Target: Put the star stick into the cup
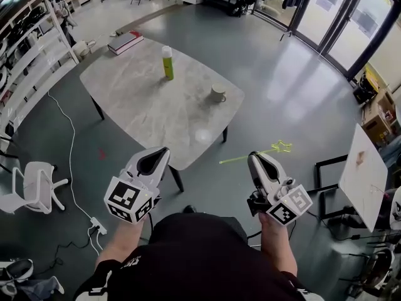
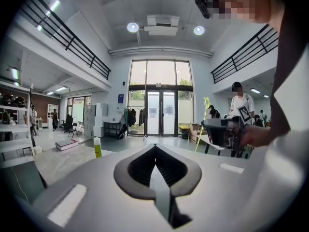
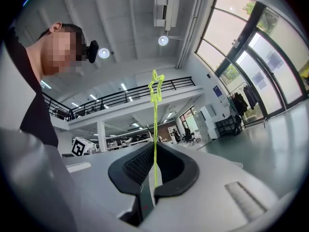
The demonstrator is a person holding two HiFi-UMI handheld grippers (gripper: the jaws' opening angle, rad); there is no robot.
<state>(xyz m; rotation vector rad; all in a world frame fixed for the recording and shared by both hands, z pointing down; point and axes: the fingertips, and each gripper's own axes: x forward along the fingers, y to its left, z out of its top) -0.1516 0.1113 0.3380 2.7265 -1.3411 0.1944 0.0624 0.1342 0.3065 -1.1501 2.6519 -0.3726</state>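
The star stick (image 1: 260, 153), thin and yellow-green with a star at its far end, is clamped at its lower end in my right gripper (image 1: 252, 157). It hangs over the floor, off the table's near right corner. In the right gripper view the star stick (image 3: 155, 124) rises straight from between the shut jaws of the gripper (image 3: 154, 151). The white cup (image 1: 217, 93) stands upright near the table's right edge, well ahead of both grippers. My left gripper (image 1: 164, 151) is shut with nothing in it, at the table's near edge. The left gripper view shows its jaws (image 2: 155, 148) closed together.
A grey marble table (image 1: 144, 99) carries a yellow-green bottle (image 1: 168, 63) at the back and a red-edged book (image 1: 125, 42) on the far corner. A white chair (image 1: 34, 187) stands at the left, a white board (image 1: 362, 174) at the right, and cables cross the floor.
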